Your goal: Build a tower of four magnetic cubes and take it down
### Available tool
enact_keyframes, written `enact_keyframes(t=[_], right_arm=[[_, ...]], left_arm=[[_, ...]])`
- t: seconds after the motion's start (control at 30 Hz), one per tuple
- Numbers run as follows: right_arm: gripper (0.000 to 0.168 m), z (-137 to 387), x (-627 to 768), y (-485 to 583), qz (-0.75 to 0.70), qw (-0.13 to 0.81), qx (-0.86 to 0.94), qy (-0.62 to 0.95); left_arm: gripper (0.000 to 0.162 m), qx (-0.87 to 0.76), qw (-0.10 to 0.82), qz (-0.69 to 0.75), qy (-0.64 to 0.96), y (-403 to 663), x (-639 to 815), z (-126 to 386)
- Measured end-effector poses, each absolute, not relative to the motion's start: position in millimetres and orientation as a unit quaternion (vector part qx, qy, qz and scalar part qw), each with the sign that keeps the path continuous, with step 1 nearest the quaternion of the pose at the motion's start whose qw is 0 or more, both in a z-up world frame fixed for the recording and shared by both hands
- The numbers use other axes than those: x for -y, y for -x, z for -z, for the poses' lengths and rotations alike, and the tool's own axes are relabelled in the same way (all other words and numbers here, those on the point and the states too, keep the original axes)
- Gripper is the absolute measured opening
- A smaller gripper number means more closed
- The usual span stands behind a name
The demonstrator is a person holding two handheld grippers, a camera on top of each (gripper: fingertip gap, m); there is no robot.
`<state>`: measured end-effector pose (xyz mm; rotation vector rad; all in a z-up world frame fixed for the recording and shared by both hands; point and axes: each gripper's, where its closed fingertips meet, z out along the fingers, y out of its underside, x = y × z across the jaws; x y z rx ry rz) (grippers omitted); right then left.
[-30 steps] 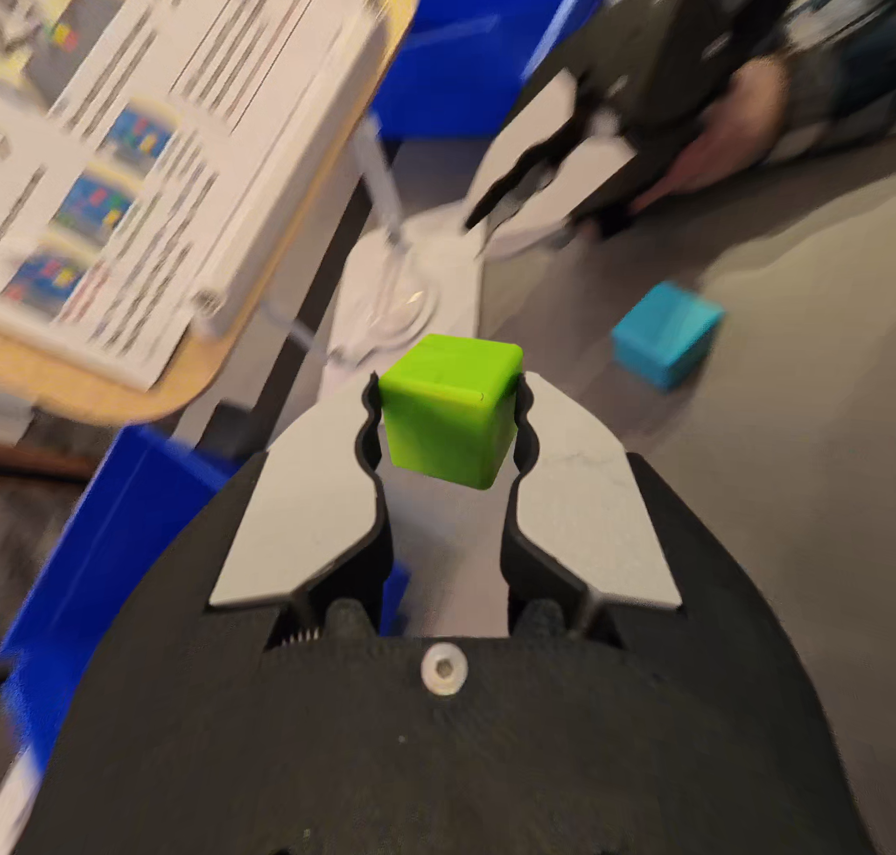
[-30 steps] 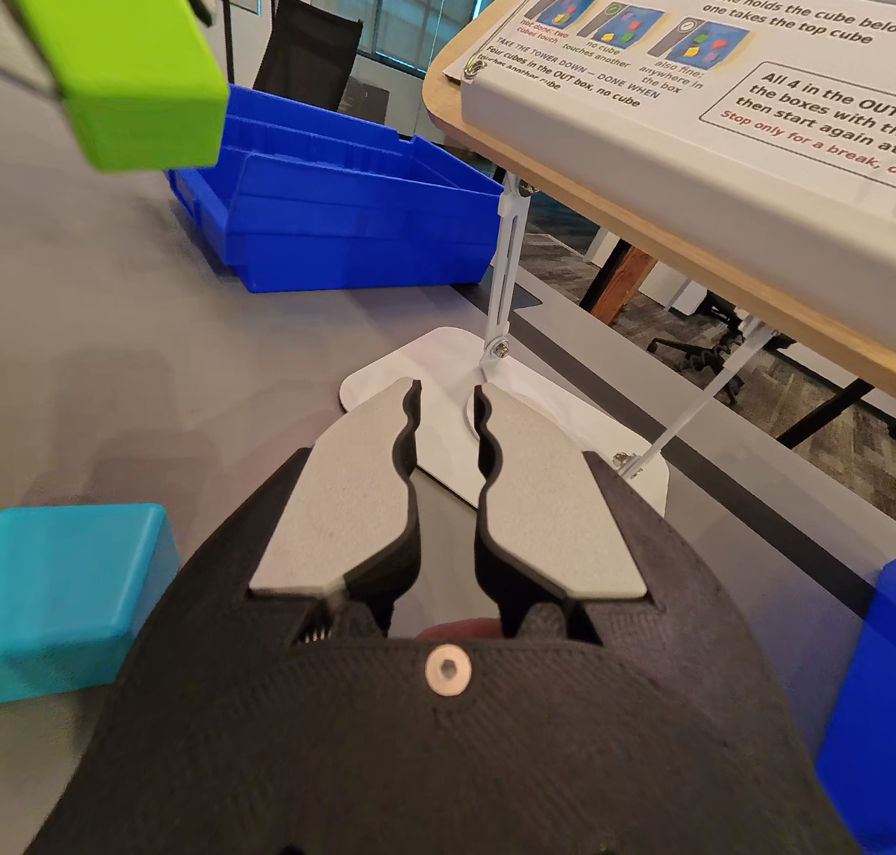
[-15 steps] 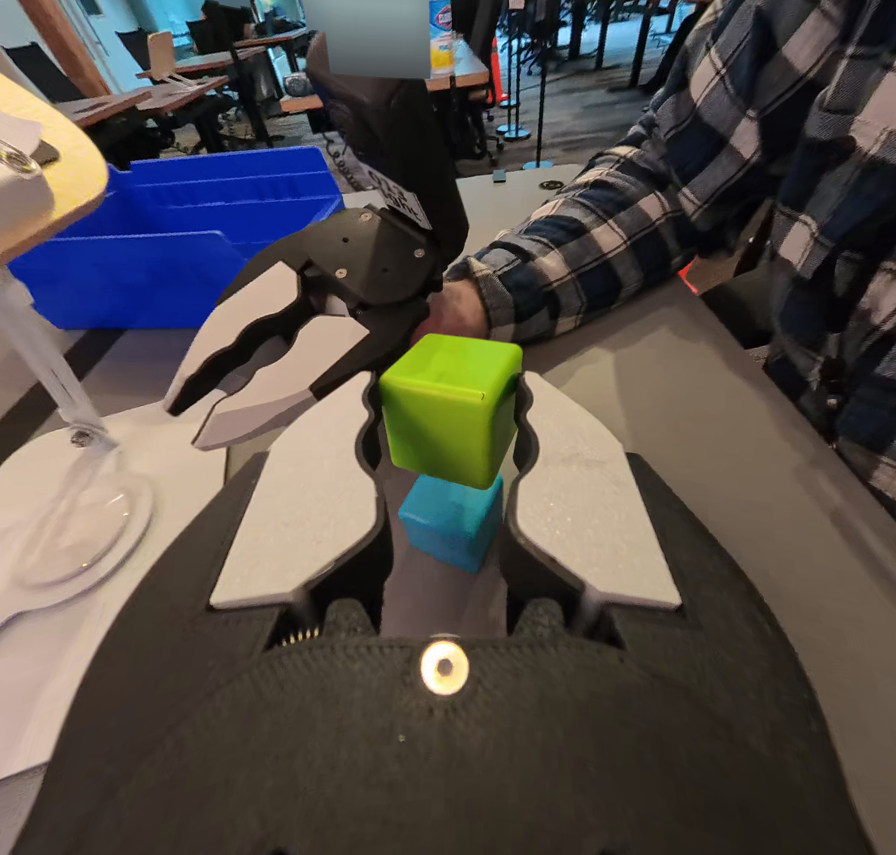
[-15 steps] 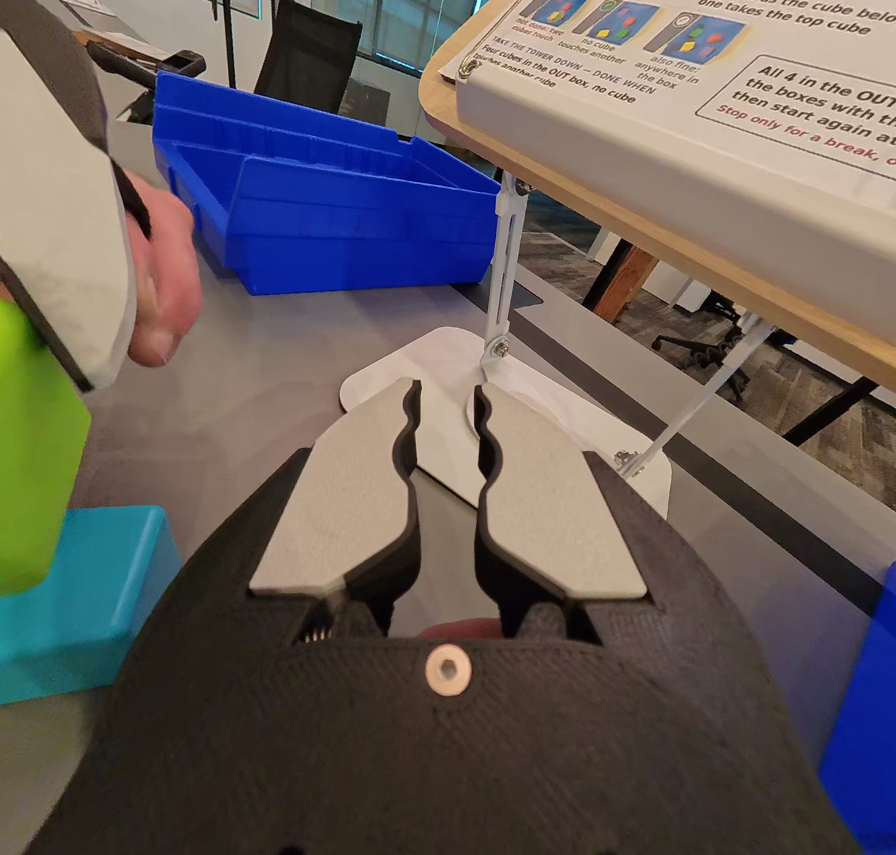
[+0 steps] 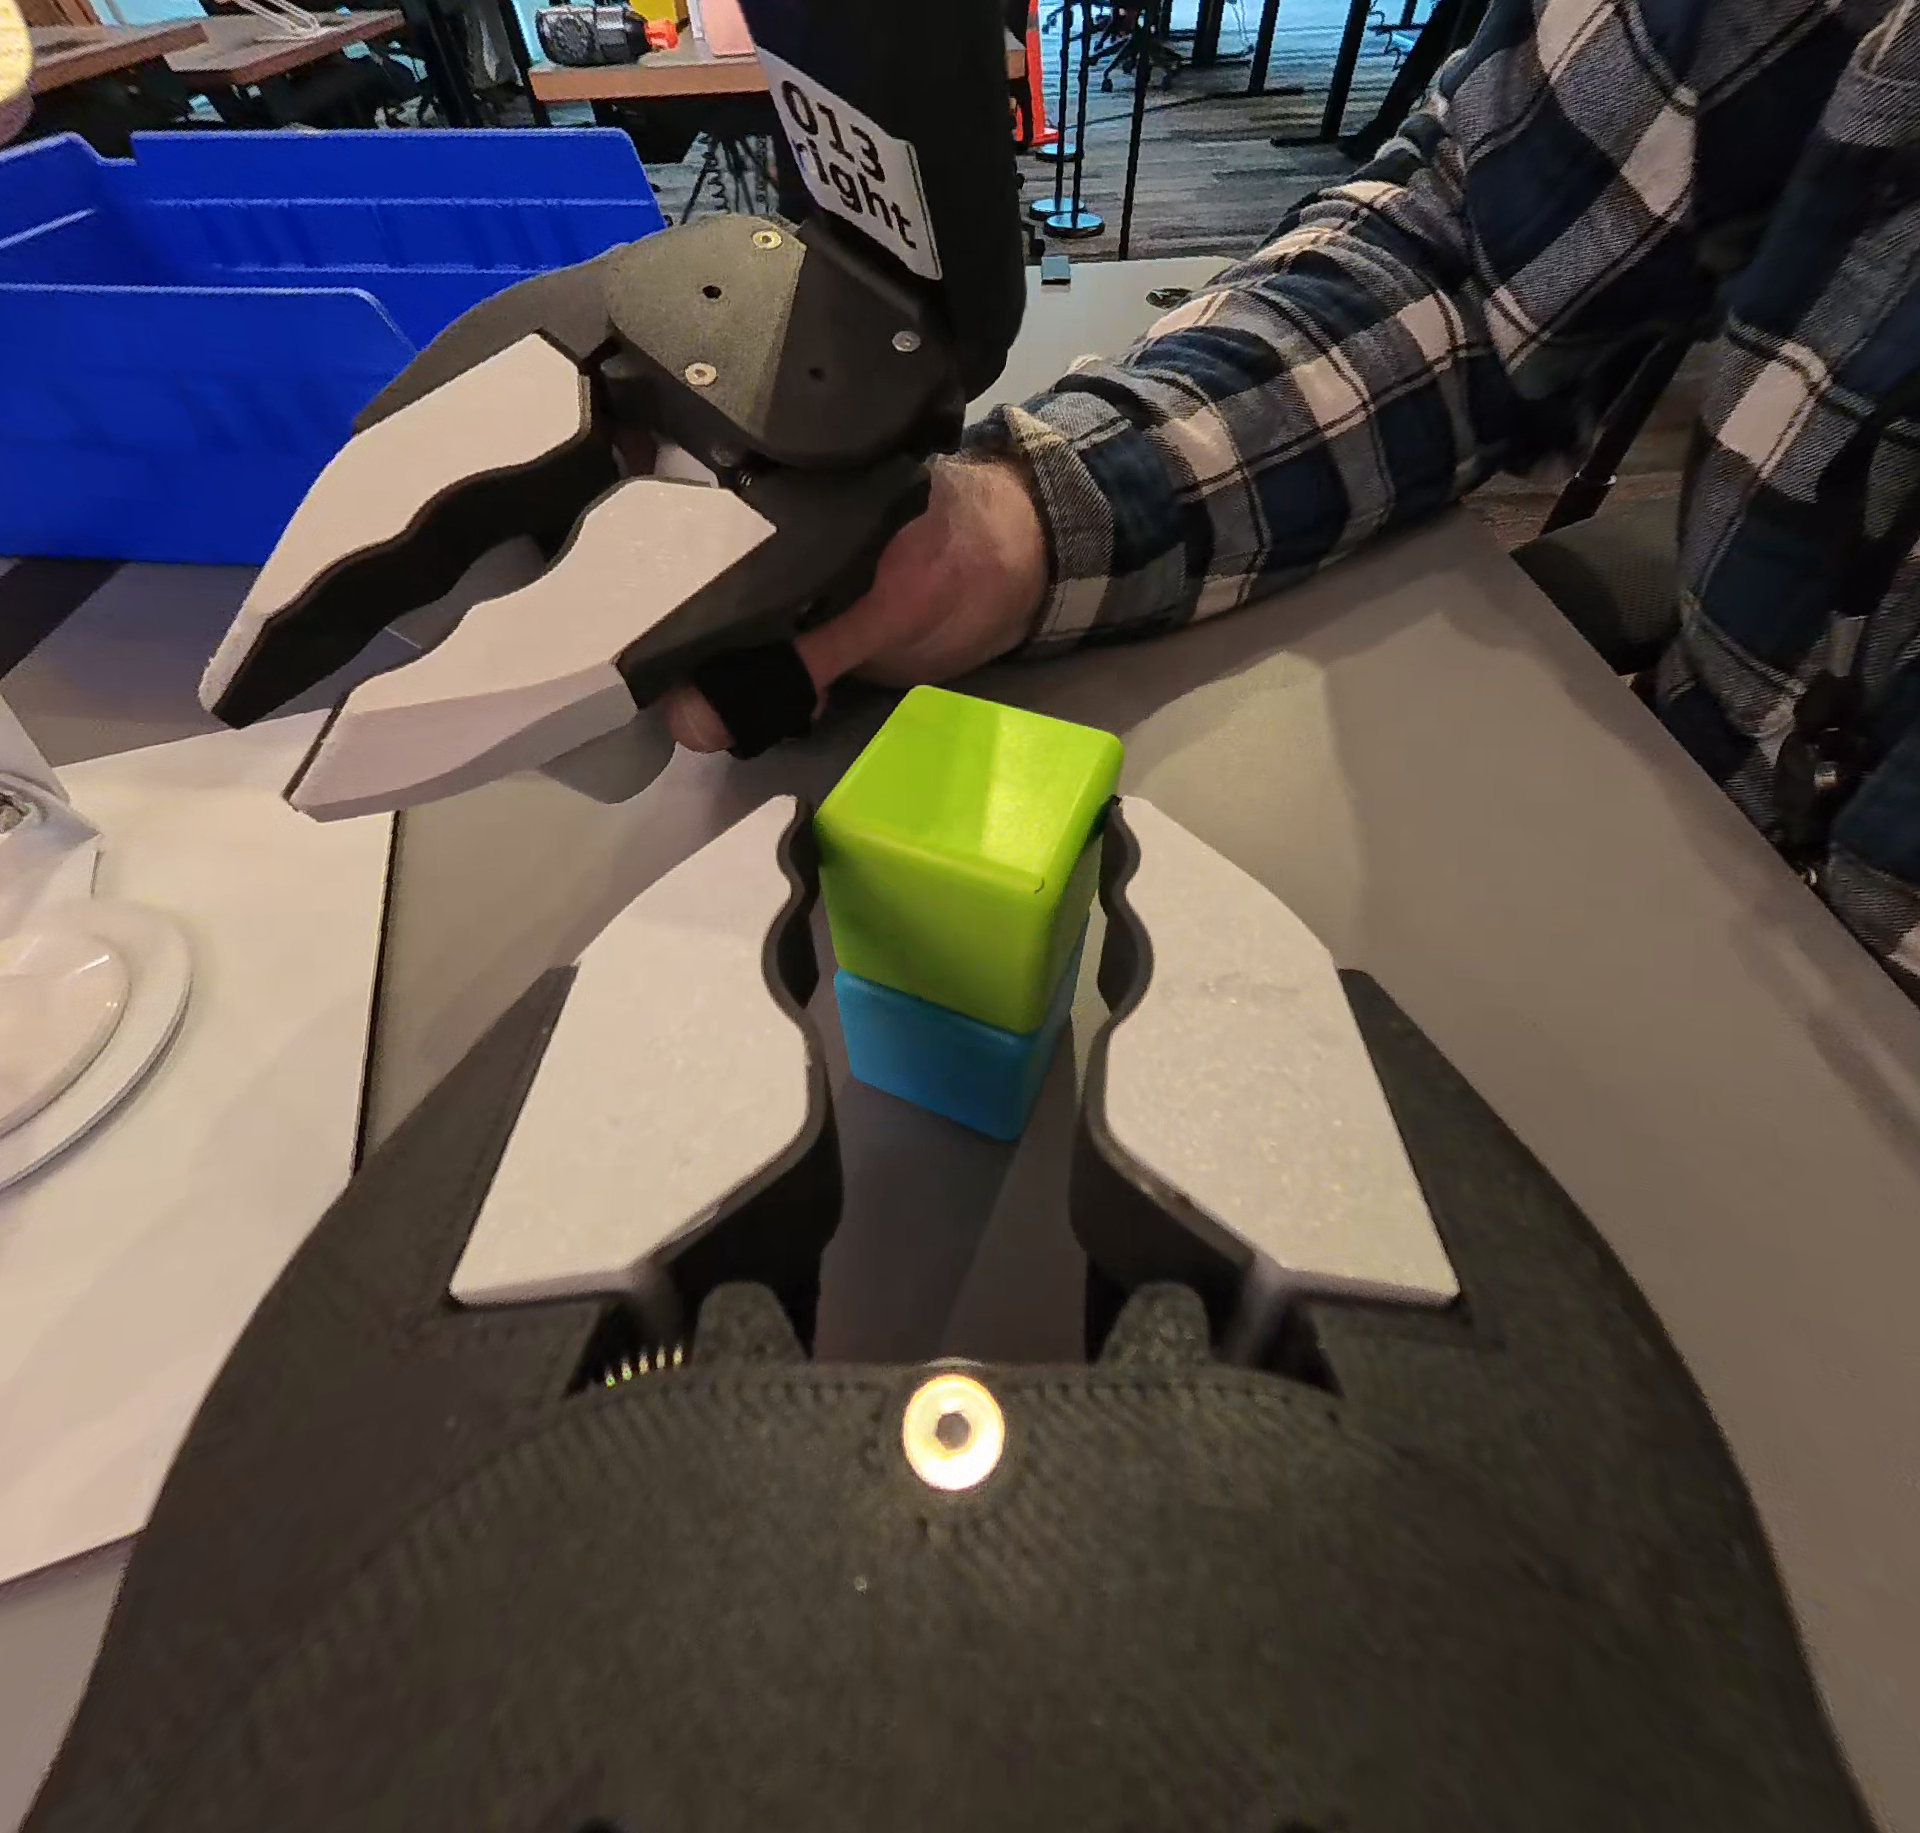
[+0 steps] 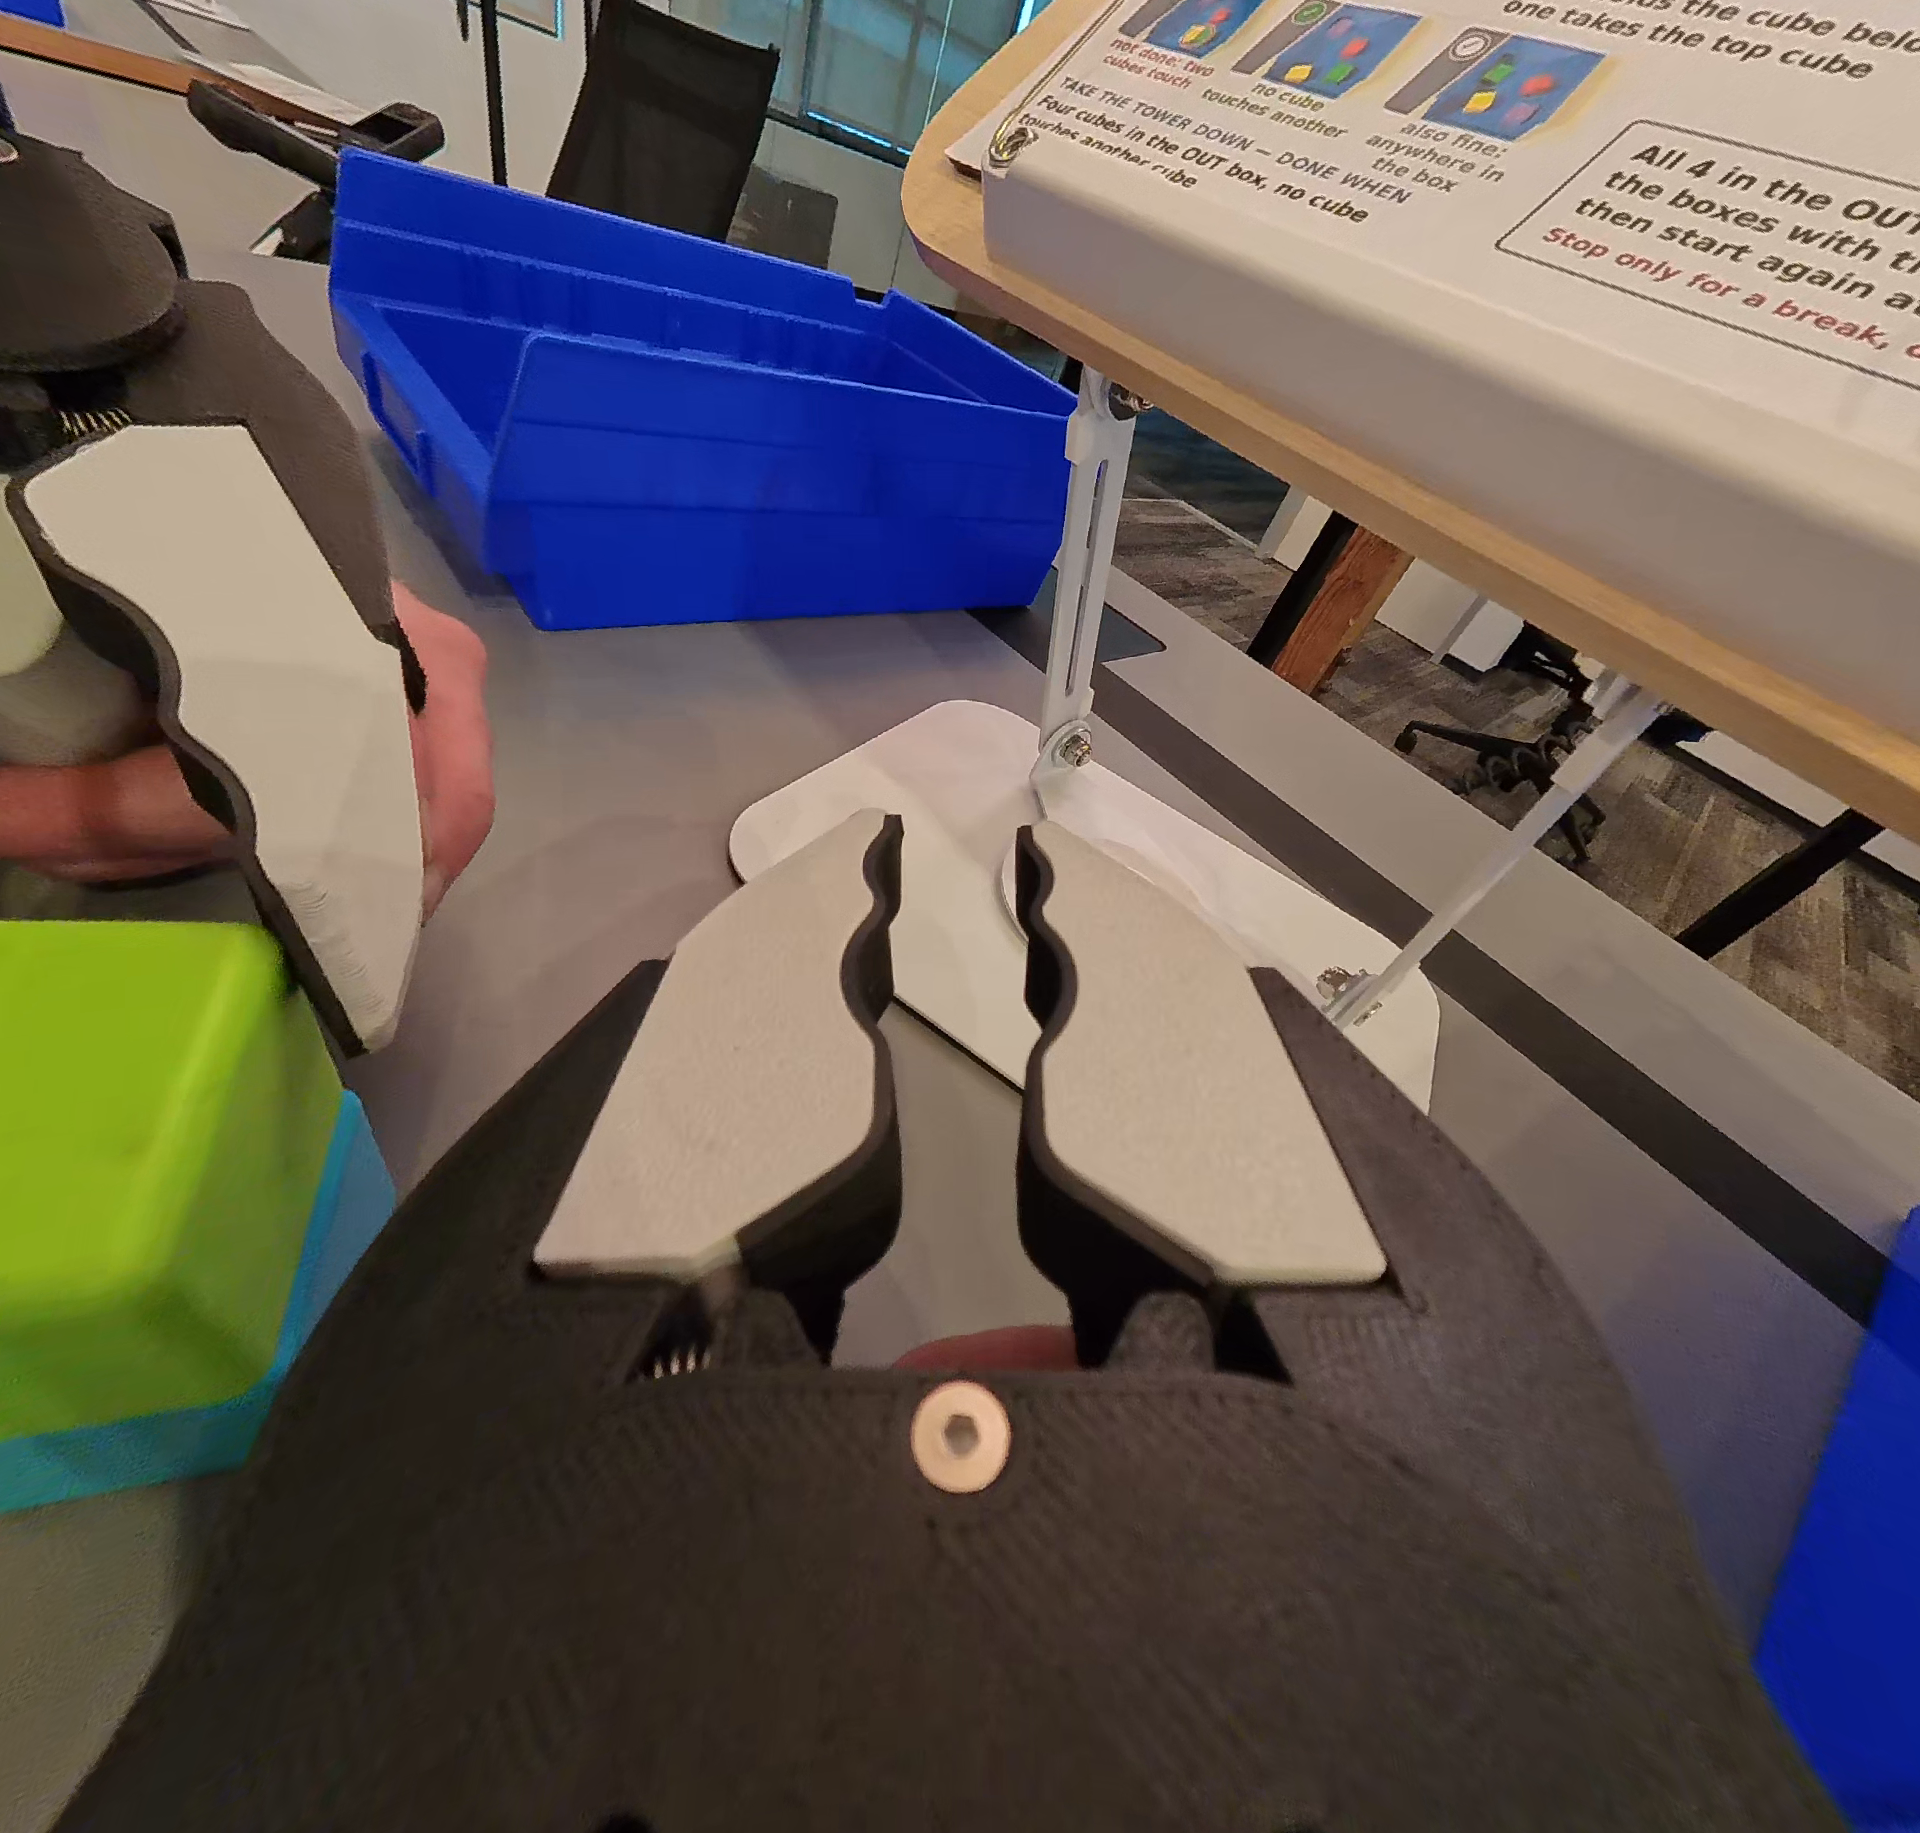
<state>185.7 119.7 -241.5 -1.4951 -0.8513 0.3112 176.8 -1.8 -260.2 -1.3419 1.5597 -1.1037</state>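
My left hand-held gripper (image 5: 961, 848) clasps the green cube (image 5: 966, 848) by its flat sides atop the blue cube (image 5: 940, 1066) on the surface (image 5: 1455, 848), both looking light, rigid, slick, while my right hand-held gripper (image 6: 956, 910) idles, slightly parted, empty.

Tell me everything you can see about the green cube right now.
The green cube is glossy lime plastic with rounded edges and plain faces. It sits upright on the blue cube, nearly flush but slightly turned, forming a two-cube stack on the grey table. The left hand-held gripper flanks it on both sides; its right finger touches the cube, while contact on the left is unclear. The right hand-held gripper is apart from it.
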Motion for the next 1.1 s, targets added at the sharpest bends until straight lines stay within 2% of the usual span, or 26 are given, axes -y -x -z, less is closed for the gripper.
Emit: enact_keyframes(t=[0.13,0.3,0.4,0.73,0.9,1.1], right_arm=[[0.021,242,-120,-186,-0.136,0.642,0.374,0.656],[0.021,242,-120,-186,-0.137,0.641,0.374,0.656],[0.021,242,-120,-186,-0.137,0.641,0.374,0.656],[0.021,242,-120,-185,-0.136,0.64,0.375,0.656],[0.021,243,-119,-184,-0.134,0.639,0.378,0.656],[0.021,243,-119,-184,-0.135,0.637,0.38,0.657]], left_arm=[[0.052,-0.609,0.383,0.444,0.535,-174,2,260],[0.063,-0.596,0.39,0.442,0.546,-168,-3,257],[0.063,-0.6,0.398,0.428,0.547,-157,-4,249],[0.05,-0.551,0.527,0.222,0.607,-49,-89,159],[0.054,-0.541,0.492,0.095,0.675,4,-159,163],[0.053,-0.543,0.393,0.043,0.741,42,-223,211]])
